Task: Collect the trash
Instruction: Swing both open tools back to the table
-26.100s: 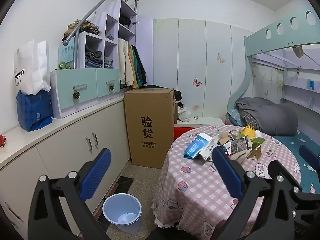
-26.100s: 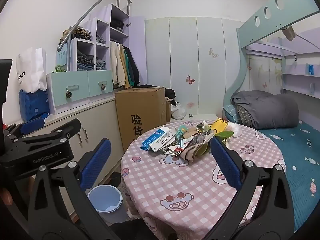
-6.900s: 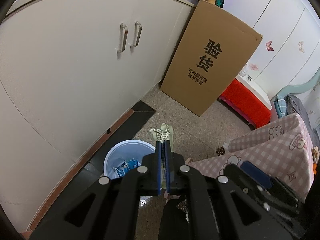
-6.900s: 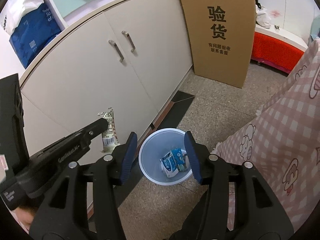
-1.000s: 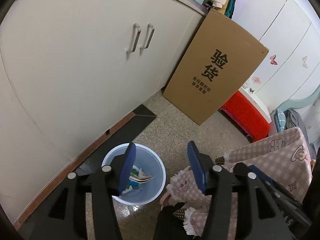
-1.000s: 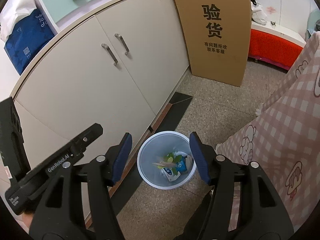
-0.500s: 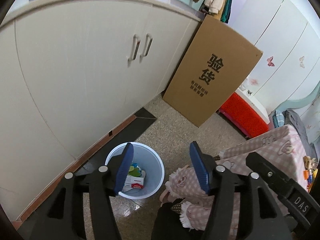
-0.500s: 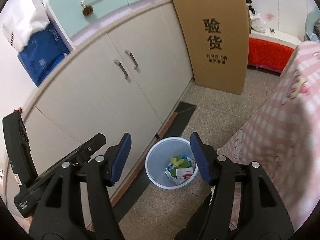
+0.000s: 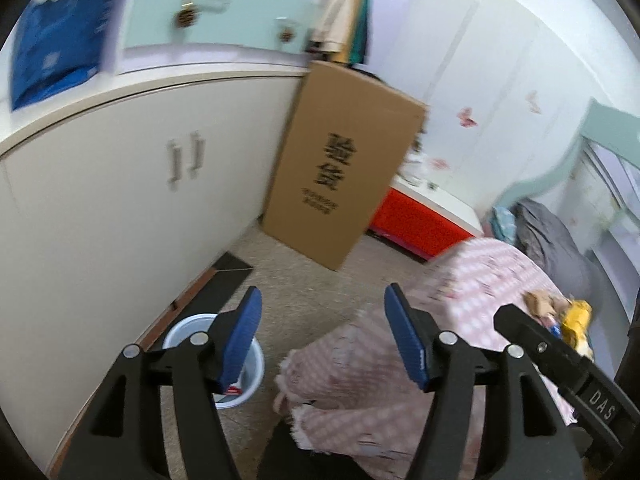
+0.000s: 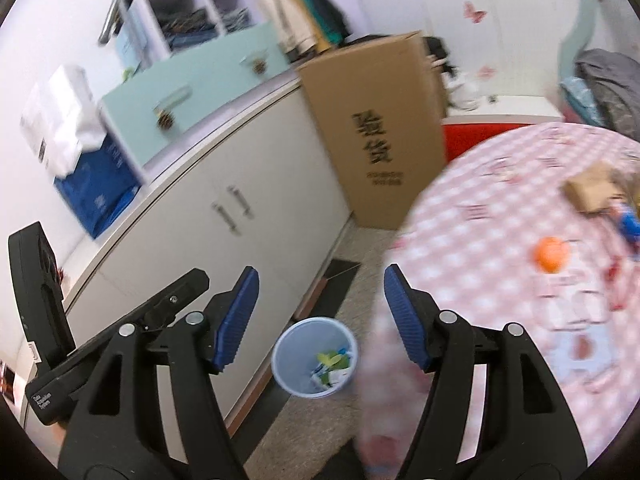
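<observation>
Both views are blurred by motion. My left gripper [image 9: 322, 312] hangs over the floor between the pale blue bin [image 9: 176, 334] and the pink checked table [image 9: 480, 280]; its jaws are opening with nothing between them. A blue finger [image 9: 240, 340] covers most of the bin. My right gripper [image 10: 320, 292] hangs above the bin [image 10: 288, 376], its jaws opening and empty too. Wrappers [image 10: 332, 364] lie inside the bin. On the table [image 10: 480, 240] lie brown paper [image 10: 592, 192], an orange thing [image 10: 552, 258] and a blue piece [image 10: 630, 220]. A yellow wrapper [image 9: 576, 316] shows at the far right.
White cabinets [image 9: 120, 200] line the left side, close to the bin. A tall cardboard box [image 9: 344, 168] stands at their end, with a red bench [image 9: 420, 224] behind it. A bed with a grey blanket [image 9: 552, 240] lies beyond the table. A blue bag [image 10: 96, 192] sits on the counter.
Both grippers have risen and tilted up from the bin, which now sits lower and smaller in view. The table top with its rubbish has come into sight. Both jaws stand wider.
</observation>
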The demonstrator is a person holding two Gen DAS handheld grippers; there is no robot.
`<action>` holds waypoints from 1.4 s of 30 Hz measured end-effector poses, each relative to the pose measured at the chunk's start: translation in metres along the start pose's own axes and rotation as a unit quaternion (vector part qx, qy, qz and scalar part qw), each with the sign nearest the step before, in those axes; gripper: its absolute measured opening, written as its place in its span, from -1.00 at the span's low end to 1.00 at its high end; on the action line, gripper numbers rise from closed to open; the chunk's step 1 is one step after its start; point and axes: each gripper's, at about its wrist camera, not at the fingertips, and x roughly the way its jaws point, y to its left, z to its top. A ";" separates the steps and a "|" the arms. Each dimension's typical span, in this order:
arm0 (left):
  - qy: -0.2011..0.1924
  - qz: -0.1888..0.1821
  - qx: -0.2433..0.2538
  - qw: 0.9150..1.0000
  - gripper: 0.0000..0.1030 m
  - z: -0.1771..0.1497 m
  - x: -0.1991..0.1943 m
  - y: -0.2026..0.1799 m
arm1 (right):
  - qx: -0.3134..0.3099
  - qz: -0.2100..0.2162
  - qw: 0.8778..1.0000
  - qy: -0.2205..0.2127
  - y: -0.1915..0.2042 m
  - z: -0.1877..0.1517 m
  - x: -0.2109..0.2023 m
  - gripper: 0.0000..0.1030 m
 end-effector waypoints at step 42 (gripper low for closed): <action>0.134 -0.070 0.272 0.950 -0.01 -0.064 0.130 -0.267 | 0.089 -0.110 0.989 0.051 -0.215 0.009 -0.032 -0.78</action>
